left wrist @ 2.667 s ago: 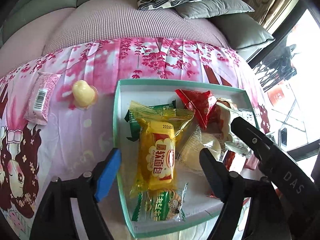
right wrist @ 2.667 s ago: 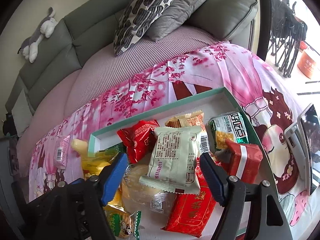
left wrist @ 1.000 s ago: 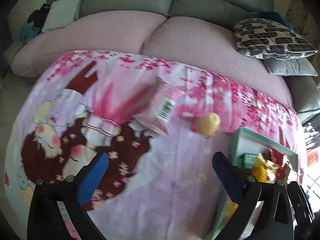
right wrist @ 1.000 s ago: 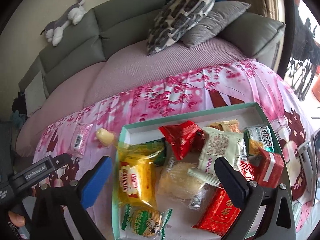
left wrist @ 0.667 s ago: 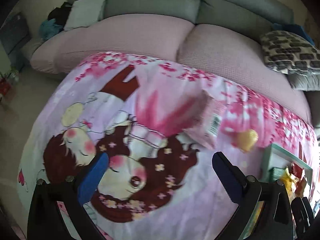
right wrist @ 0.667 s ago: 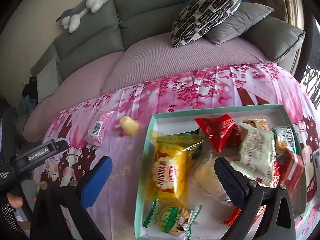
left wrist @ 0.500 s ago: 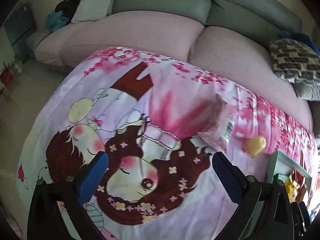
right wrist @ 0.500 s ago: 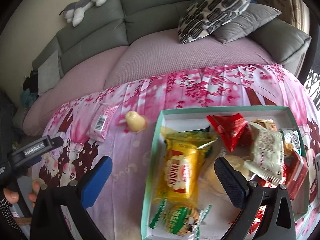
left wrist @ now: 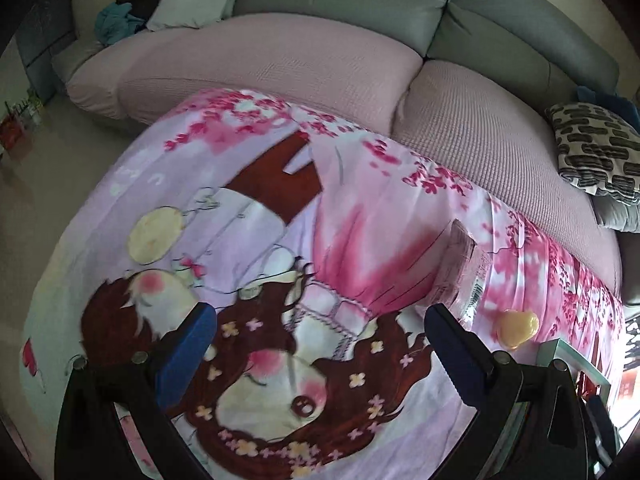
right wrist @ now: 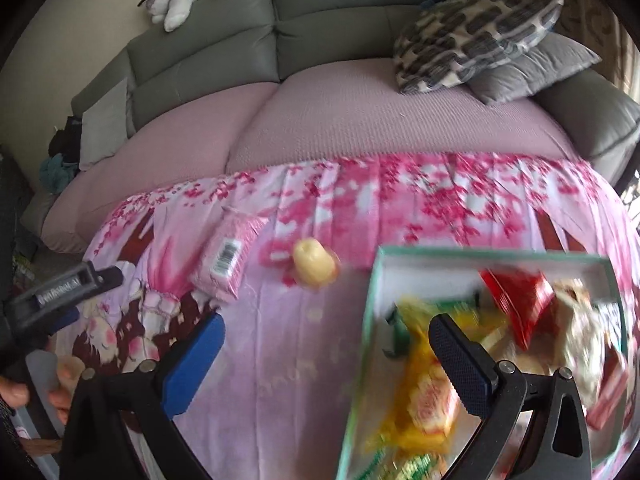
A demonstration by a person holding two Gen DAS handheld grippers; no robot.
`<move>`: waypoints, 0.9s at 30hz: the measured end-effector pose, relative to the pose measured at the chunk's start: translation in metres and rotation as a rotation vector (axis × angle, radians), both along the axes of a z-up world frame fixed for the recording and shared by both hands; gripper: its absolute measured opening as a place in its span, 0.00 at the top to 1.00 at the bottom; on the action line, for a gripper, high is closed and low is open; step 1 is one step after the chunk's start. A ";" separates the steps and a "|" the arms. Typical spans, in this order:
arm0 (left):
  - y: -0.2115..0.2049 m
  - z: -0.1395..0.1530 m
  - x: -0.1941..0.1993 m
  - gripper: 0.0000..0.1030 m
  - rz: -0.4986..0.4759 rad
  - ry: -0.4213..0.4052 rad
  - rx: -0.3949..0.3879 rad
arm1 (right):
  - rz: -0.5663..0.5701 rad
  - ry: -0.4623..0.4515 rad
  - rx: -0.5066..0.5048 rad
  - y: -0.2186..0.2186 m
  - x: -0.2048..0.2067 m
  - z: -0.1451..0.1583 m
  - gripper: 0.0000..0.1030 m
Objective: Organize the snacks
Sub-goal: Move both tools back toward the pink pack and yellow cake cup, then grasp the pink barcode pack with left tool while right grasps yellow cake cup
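Right wrist view puts our right gripper (right wrist: pixel 324 356) over the printed cloth (right wrist: pixel 280 360), jaws wide and empty, beside the green box (right wrist: pixel 370 320). Our left gripper (left wrist: pixel 320 344) is likewise wide and empty. Two snacks lie loose on the cloth outside the box: a pink packet (right wrist: pixel 228 260) and a yellow sweet (right wrist: pixel 314 263), near each other. We judge the packet comes next; we should close across its short width, low and level. The box holds a yellow packet (right wrist: pixel 424 396), a red one (right wrist: pixel 516 304) and others, blurred.
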State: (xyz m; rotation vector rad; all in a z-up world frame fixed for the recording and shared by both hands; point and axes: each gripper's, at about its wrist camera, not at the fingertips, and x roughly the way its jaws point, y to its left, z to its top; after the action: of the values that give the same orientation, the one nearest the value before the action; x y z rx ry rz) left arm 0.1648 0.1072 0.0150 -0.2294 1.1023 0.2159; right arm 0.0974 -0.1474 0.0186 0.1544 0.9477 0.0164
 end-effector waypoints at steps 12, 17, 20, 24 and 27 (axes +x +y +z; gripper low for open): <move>-0.053 -0.026 0.051 0.00 -0.200 0.065 -0.085 | 0.084 0.080 0.006 0.021 0.064 -0.031 0.23; -0.080 -0.041 0.064 0.05 -0.297 0.099 -0.058 | 0.104 0.139 -0.004 0.024 0.079 -0.053 0.31; -0.093 -0.047 0.069 0.16 -0.335 0.114 -0.042 | 0.107 0.156 -0.016 0.024 0.087 -0.062 0.33; -0.100 -0.062 0.071 0.33 -0.349 0.139 -0.046 | 0.103 0.184 -0.028 0.022 0.093 -0.075 0.33; -0.100 -0.074 0.071 0.41 -0.338 0.158 -0.045 | 0.113 0.181 -0.059 0.025 0.094 -0.080 0.33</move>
State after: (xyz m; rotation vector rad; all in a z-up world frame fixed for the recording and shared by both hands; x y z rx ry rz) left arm 0.2362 0.0069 -0.0589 -0.0643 1.2845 -0.0945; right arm 0.1918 -0.1220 -0.0611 0.0483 1.1360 0.0797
